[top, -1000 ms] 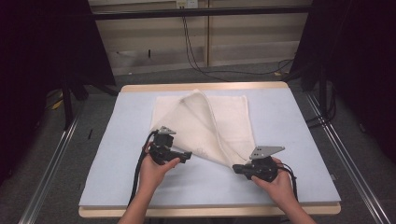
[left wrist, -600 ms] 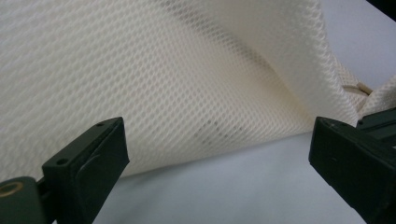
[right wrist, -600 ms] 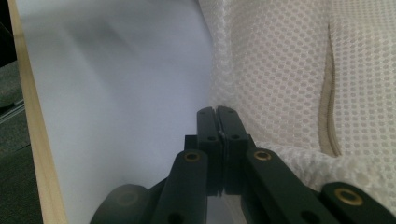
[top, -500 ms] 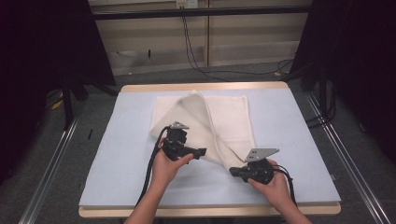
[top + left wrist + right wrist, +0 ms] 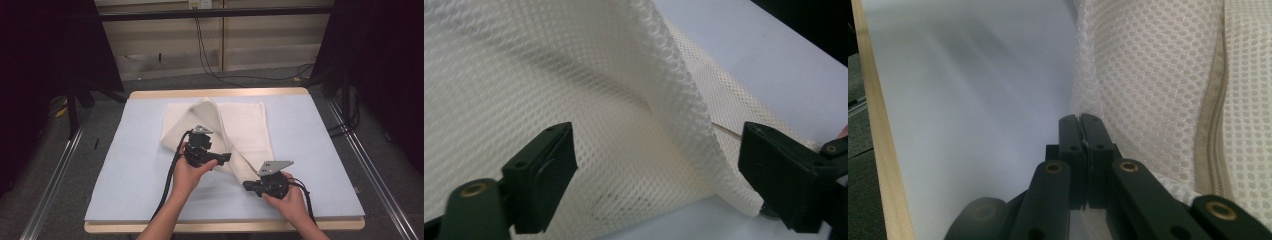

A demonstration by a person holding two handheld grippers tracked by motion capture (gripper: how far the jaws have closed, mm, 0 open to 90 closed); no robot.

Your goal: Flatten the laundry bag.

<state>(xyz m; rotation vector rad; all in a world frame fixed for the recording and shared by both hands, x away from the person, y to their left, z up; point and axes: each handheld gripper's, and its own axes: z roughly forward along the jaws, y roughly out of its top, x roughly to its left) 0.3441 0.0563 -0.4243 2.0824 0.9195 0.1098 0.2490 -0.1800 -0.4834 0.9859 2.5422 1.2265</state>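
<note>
Left gripper [image 5: 223, 159] shifted rightward, mesh bag [image 5: 235, 131] diagonal

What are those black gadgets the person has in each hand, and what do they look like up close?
Each is a black handheld tool. The left gripper has two blocky jaws with brass-coloured pivot pins. The right gripper has the same black links and pins. Each trails a black cable and carries a grey three-cornered plate with small holes. The forearms are bare.

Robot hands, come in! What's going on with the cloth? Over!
Left gripper open, closing around cloth fold. Right gripper shut, pinching cloth corner. Nothing in the way.
</note>
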